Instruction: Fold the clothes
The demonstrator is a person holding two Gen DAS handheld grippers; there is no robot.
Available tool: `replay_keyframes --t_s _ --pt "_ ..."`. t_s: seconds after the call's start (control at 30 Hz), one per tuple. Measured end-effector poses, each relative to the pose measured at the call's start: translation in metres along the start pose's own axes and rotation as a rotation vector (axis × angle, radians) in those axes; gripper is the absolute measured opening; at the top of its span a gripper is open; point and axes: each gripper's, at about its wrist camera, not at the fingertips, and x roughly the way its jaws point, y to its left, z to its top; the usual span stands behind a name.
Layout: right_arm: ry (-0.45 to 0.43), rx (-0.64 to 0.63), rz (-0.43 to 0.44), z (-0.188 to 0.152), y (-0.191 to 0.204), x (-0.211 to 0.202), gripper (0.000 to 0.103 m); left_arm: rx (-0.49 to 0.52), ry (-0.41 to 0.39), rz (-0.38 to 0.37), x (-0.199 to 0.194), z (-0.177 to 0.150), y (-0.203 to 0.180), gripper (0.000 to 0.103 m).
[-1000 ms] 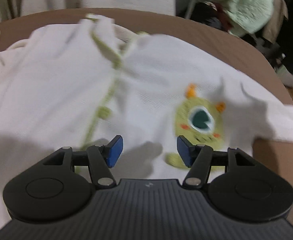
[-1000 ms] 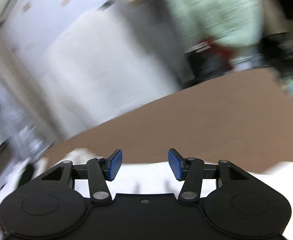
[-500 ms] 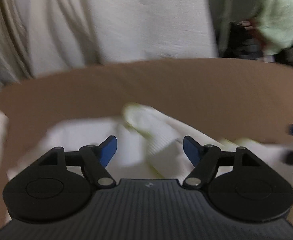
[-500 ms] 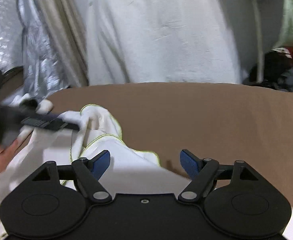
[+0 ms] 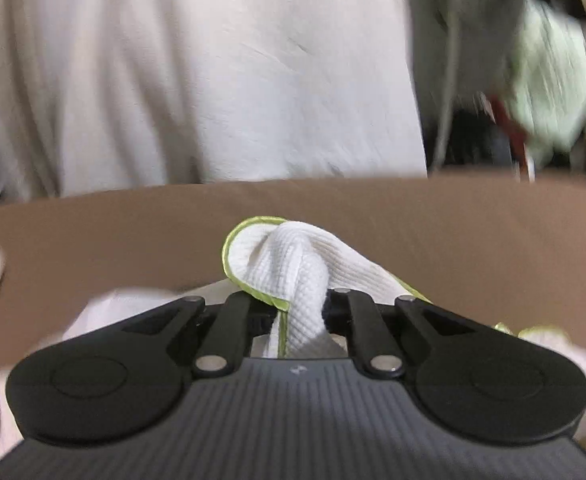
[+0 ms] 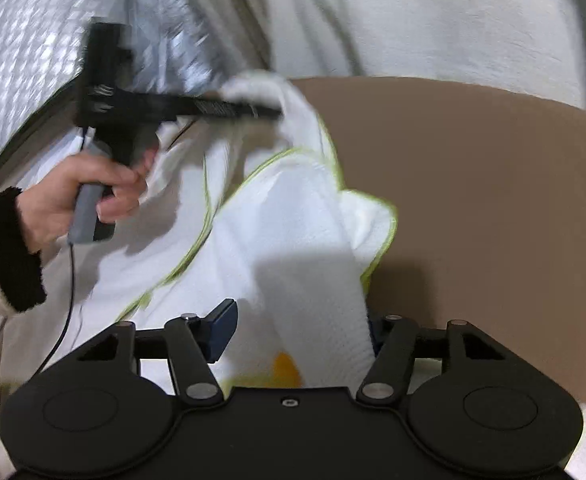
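Cloth fills the middle of the left wrist view: a white waffle-knit garment (image 5: 305,268) with lime-green piping, bunched into a ridge that runs between the fingers of the left gripper (image 5: 299,312). Its jaws have just been closing and now stand nearly together, pinching that fold. The garment's rounded, green-edged tip sticks out past the fingers over the brown table (image 5: 473,236). Behind the table hangs a pale sheet (image 5: 213,72), with a blurred mint-green cloth (image 5: 549,80) at far right.

In the right wrist view the garment (image 6: 285,216) lies heaped on the left part of the table (image 6: 493,184), its green-trimmed edges curling up. A fold of it runs down between the fingers of the right gripper (image 6: 297,332), whose jaws have just been closing yet stand well apart; the left blue pad (image 6: 223,330) is clear of the cloth, while the other is hidden behind the fold, so no grip shows. At upper left a hand (image 6: 81,196) in a fleecy sleeve with a dark cuff holds the left gripper (image 6: 269,112), its tips in a raised corner of the garment. Quilted silver material (image 6: 25,40) lies behind.
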Motion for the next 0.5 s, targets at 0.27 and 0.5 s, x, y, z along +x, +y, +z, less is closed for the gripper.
replay_keyframes --t_s 0.27,0.5 --pt "0.107 -0.058 0.155 -0.031 0.021 -0.039 0.068 -0.005 0.175 0.123 -0.030 -0.077 0.020 0.010" --pt "-0.027 0.241 0.233 -0.011 -0.030 -0.045 0.080 0.025 0.159 0.116 -0.037 -0.070 0.013 0.011"
